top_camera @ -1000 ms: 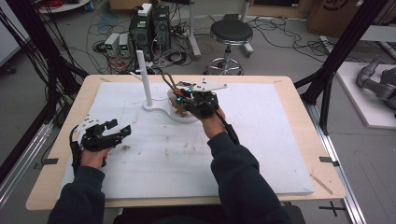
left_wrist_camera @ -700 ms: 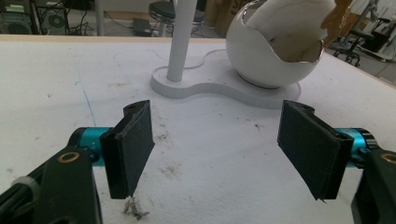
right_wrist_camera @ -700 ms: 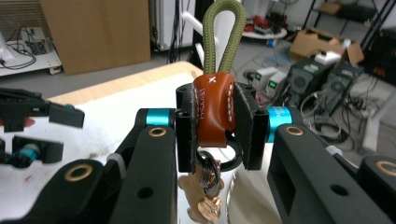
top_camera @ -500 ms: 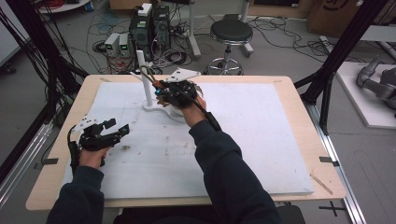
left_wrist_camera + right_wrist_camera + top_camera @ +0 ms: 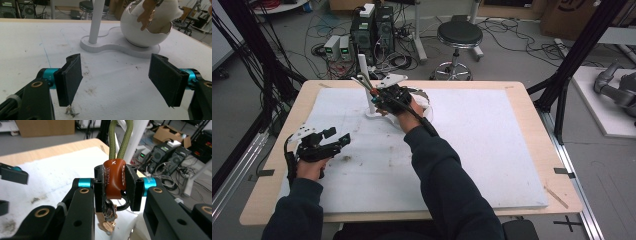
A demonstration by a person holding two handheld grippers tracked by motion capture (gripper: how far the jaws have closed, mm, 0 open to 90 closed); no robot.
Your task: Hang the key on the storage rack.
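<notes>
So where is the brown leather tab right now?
In the right gripper view, the brown leather tab sits clamped in the right tool, beside the white post.

Even, bright indoor light, soft shadows.
The high view was slightly soft; in the right gripper view, the black near jaws at the bottom blurred.

In the right gripper view, the olive cord (image 5: pixel 119 137) runs off the top edge. The white post (image 5: pixel 96 21) is cut off above in the left gripper view. The bowl's (image 5: pixel 145 31) contents are unclear.
</notes>
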